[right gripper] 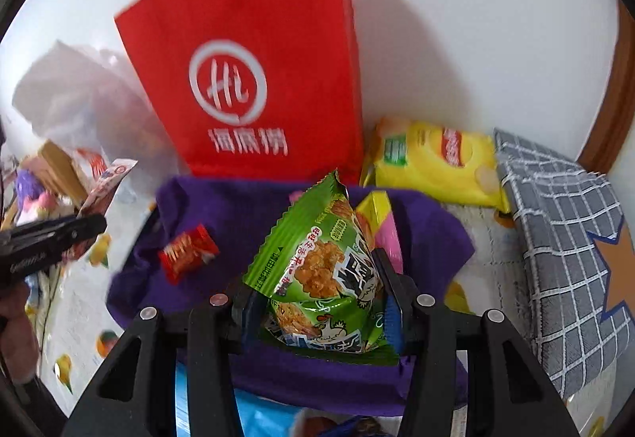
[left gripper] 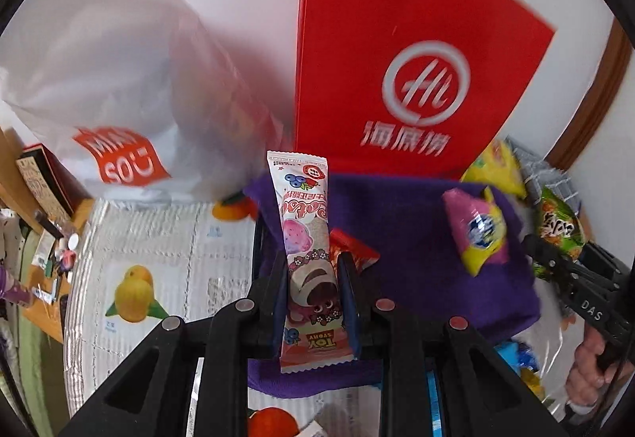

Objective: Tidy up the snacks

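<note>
Left gripper (left gripper: 313, 278), jaws squeezing a pink snack stick (left gripper: 305, 238); right gripper (right gripper: 317, 294), jaws squeezing a green snack bag (right gripper: 317, 262), both above purple cloth (right gripper: 238, 210)

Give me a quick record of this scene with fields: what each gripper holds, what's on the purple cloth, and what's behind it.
left gripper: shut on a long pink snack bar, held upright
right gripper: shut on a green snack bag
purple cloth: a small red packet lies on it; a pink and yellow packet shows over it
behind cloth: red paper bag, standing against the wall
right of red bag: yellow chip bag
left of red bag: white plastic bag
</note>
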Tool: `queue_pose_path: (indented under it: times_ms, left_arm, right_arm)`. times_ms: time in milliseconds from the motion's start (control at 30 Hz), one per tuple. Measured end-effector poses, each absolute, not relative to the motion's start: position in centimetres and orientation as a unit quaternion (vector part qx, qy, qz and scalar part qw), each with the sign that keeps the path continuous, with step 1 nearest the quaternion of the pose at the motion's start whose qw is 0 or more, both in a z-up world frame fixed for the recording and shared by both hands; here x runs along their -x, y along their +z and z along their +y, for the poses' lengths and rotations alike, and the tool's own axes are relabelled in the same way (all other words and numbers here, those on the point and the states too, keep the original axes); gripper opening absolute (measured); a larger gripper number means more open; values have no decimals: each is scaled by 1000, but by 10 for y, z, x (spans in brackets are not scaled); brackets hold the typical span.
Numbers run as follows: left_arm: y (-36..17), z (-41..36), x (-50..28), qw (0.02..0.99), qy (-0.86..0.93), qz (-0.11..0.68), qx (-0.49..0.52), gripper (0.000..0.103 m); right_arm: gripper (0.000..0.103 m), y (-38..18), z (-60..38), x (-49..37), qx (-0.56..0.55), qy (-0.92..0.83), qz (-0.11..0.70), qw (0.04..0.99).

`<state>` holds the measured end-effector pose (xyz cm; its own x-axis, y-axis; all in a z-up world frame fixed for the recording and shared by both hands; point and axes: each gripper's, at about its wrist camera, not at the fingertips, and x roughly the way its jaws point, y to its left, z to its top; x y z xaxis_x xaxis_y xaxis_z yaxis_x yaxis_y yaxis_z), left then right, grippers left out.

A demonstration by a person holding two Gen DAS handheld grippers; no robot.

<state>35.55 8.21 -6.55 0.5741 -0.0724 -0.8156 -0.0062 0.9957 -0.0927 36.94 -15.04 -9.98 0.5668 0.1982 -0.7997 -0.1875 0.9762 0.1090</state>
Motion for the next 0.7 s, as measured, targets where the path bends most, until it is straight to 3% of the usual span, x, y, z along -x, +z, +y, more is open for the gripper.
queue_pose_path:
  times_ms: [700]
  left_arm:
    - [-98, 88, -370, 865, -11, 499, 47, 23]
  right_arm:
    - [49, -169, -142, -388, 18, 127, 556, 821]
